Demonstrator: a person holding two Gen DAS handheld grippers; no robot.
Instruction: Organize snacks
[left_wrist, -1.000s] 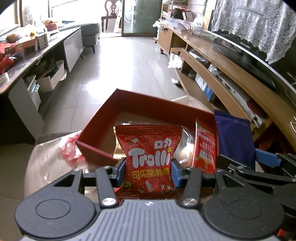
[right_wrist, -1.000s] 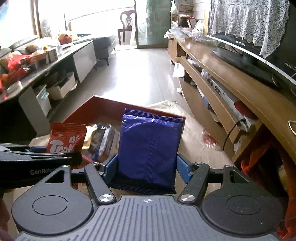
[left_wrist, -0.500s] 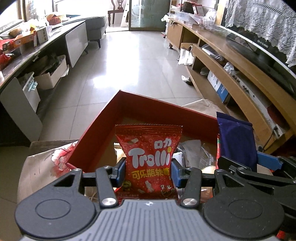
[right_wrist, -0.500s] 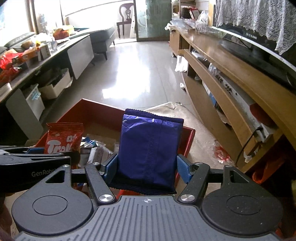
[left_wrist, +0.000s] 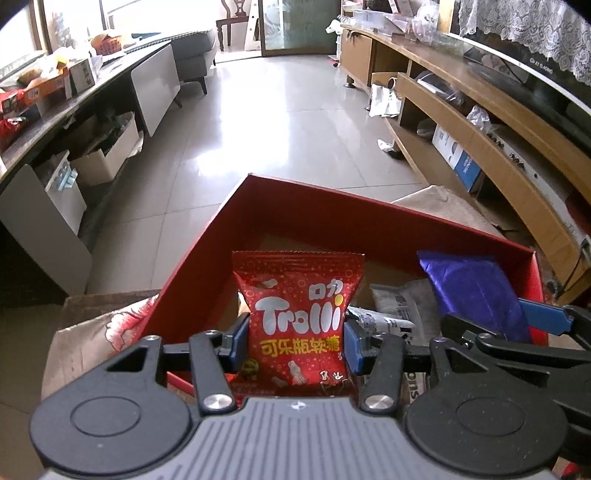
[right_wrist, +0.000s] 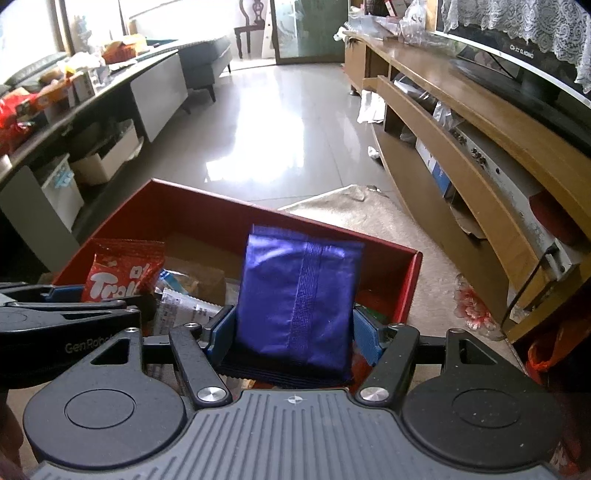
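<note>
My left gripper (left_wrist: 293, 341) is shut on a red Trolli candy bag (left_wrist: 295, 314) and holds it upright over the near left part of an open red box (left_wrist: 332, 206). My right gripper (right_wrist: 291, 338) is shut on a dark blue snack packet (right_wrist: 295, 295), held upright over the right part of the same red box (right_wrist: 207, 206). The blue packet also shows in the left wrist view (left_wrist: 472, 291), and the Trolli bag in the right wrist view (right_wrist: 122, 269). Several other snack wrappers (left_wrist: 391, 314) lie inside the box.
The box rests on a low surface covered with beige patterned cloth (left_wrist: 92, 332). A wooden TV stand (right_wrist: 480, 158) runs along the right. A dark counter with cartons (left_wrist: 55, 92) is at the left. Tiled floor (left_wrist: 277, 122) lies beyond.
Both grippers have risen and moved forward over the red box with their packets still held. More of the box interior shows below them.
</note>
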